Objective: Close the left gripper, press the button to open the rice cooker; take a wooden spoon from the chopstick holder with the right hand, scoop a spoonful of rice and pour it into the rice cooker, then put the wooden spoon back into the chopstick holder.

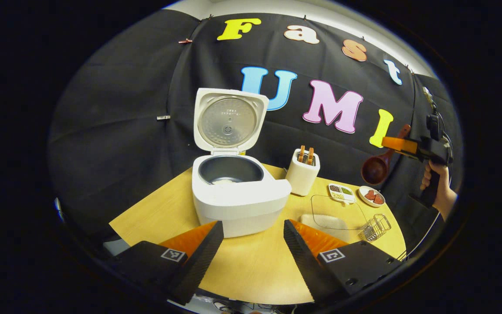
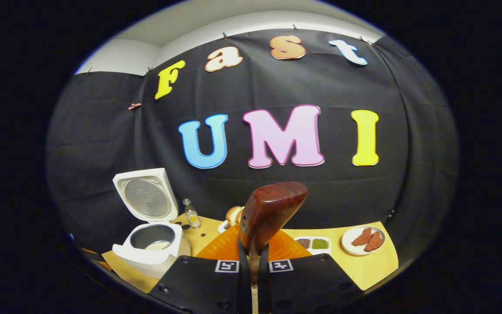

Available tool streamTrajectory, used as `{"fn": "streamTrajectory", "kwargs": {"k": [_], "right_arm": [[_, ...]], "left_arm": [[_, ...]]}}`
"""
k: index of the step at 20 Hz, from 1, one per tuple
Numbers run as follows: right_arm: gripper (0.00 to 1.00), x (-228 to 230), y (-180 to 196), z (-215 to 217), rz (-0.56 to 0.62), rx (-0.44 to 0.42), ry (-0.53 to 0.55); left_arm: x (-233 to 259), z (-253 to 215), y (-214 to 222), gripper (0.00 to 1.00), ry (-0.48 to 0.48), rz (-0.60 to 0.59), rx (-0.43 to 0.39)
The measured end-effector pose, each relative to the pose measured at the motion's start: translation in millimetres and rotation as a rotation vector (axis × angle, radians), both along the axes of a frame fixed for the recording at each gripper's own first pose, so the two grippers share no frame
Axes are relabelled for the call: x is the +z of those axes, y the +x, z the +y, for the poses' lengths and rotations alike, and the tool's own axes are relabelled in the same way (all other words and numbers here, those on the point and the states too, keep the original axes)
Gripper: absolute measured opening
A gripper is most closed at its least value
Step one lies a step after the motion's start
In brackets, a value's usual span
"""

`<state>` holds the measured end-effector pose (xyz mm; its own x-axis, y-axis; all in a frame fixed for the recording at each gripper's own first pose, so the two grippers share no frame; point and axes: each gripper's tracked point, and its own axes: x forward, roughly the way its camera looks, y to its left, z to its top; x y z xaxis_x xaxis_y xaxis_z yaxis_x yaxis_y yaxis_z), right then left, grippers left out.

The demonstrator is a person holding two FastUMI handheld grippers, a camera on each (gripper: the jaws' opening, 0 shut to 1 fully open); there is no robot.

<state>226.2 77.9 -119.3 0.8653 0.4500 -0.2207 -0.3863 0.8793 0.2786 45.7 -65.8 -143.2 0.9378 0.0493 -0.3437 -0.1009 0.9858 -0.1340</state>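
Your round pale-wood table (image 1: 251, 270) sits against black cloth walls, with the white rice cooker (image 1: 238, 198) on it, lid up. Your left gripper (image 1: 253, 248) hangs spread apart before it. Your right gripper (image 2: 251, 261) is clamped on the dark wooden spoon (image 2: 270, 213), raised above the white chopstick holder (image 1: 302, 176).

Even overhead light, table (image 1: 251, 266) bright, soft shadows. Strong fisheye bending at edges. Spoon (image 2: 273, 213) close to my right lens, slightly soft.
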Motion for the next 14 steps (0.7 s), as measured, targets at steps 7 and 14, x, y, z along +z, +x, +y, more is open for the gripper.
{"fn": "streamTrajectory", "kwargs": {"k": [7,14], "right_arm": [[0.1,-82.3,2.6,-92.9,0.16,-0.081,0.013],[0.1,-138.2,-13.6,-144.7,0.286,-0.144,0.027]], "left_arm": [[2.1,-67.2,35.5,0.96,0.057,0.02,0.031],[-2.6,-118.6,51.2,0.96,-0.016,0.063,0.047]]}}
